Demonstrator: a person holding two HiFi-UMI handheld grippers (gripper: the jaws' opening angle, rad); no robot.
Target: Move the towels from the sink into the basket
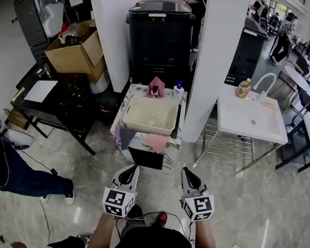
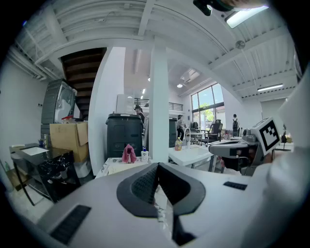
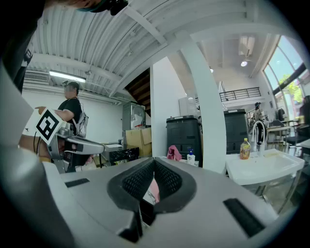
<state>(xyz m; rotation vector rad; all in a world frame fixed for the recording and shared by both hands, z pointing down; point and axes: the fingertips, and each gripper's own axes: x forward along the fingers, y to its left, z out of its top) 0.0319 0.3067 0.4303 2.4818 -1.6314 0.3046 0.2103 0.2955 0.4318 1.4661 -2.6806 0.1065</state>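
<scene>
A cream plastic basket (image 1: 149,115) sits on a small marble-topped stand (image 1: 170,149). One pink towel (image 1: 156,87) is bunched upright at the stand's far edge, and another pink towel (image 1: 156,142) lies flat in front of the basket. The white sink (image 1: 251,119) stands to the right, and I see no towel in it. My left gripper (image 1: 135,168) and right gripper (image 1: 185,171) hover side by side short of the stand, both shut and empty. The left gripper view shows the far pink towel (image 2: 129,154), and it also appears in the right gripper view (image 3: 173,153).
A grey cloth (image 1: 126,136) hangs off the stand's left corner. A soap bottle (image 1: 178,89) stands behind the basket, with a black bin (image 1: 160,35) further back. White pillars flank the stand. A drink bottle (image 1: 243,88) sits by the sink's faucet. A black table (image 1: 55,98) and a cardboard box (image 1: 77,52) are at the left.
</scene>
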